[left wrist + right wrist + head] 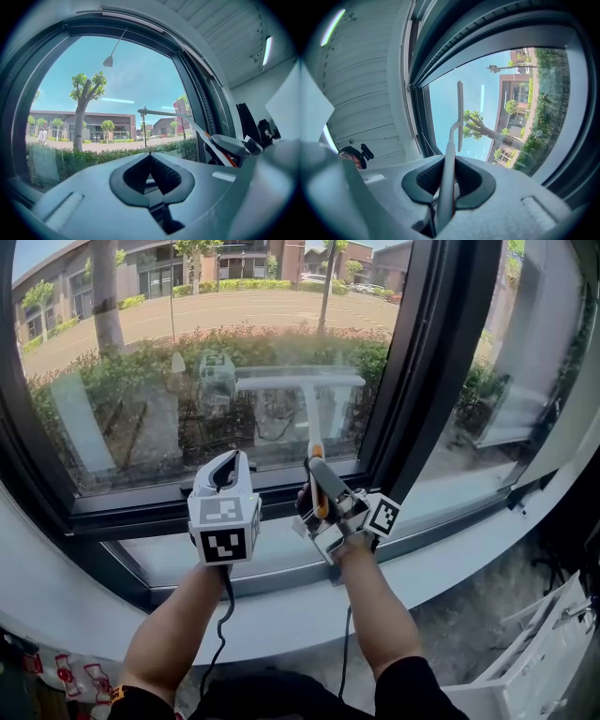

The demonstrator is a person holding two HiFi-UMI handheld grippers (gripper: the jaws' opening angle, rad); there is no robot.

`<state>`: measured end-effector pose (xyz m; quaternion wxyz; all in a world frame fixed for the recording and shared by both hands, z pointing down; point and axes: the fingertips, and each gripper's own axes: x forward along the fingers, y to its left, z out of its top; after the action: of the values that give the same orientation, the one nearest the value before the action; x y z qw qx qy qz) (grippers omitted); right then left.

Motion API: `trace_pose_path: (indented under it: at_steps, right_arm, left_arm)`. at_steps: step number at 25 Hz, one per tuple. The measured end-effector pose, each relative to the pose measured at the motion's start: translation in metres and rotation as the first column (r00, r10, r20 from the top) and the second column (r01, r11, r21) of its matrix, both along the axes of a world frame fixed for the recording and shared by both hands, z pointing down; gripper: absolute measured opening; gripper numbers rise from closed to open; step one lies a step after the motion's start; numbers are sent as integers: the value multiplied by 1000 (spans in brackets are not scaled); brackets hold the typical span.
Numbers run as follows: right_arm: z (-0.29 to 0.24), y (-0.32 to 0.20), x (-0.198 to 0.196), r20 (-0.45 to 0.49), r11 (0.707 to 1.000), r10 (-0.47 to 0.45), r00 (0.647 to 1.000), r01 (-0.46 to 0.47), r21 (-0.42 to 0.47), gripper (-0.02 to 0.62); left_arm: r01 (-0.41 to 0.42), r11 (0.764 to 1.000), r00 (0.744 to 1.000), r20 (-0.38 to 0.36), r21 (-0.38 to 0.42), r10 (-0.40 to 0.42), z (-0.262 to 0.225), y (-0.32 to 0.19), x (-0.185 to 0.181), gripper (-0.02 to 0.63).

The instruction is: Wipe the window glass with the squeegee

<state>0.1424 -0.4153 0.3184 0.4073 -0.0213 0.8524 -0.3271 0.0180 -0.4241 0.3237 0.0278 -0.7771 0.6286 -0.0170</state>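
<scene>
right gripper (321,486) clamped on squeegee (302,381) handle, blade mid-pane at window glass (122,343) | left gripper (225,472) pinched closed, empty | wipe looks midway, lower pane left imo

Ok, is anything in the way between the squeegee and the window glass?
Nothing visible does. The right tool grips the squeegee by its handle, with the blade raised right up at the window glass. The left tool sits lower and to the left, near the sill, clear of the blade.
</scene>
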Motion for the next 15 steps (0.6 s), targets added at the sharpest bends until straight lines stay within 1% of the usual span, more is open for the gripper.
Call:
trace_pose_path:
  at_steps: [3, 6, 10, 15]
  right_arm:
    - [25, 3, -1, -10, 999, 5, 1000, -5, -35, 44]
    - [56, 8, 1, -23, 996, 8, 1000, -10, -90, 44]
    - [99, 11, 5, -44, 986, 16, 999, -23, -165, 44]
    - [141, 16, 8, -77, 970, 25, 997, -43, -239, 44]
  left_arm:
    - [8, 999, 1000, 1, -36, -8, 23, 1, -4, 18]
    - [16, 998, 1000, 0, -68, -16, 45, 5, -7, 18]
    - [21, 995, 1000, 7, -94, -20, 68, 9, -7, 18]
    - [25, 991, 999, 28, -133, -21, 101, 16, -9, 18]
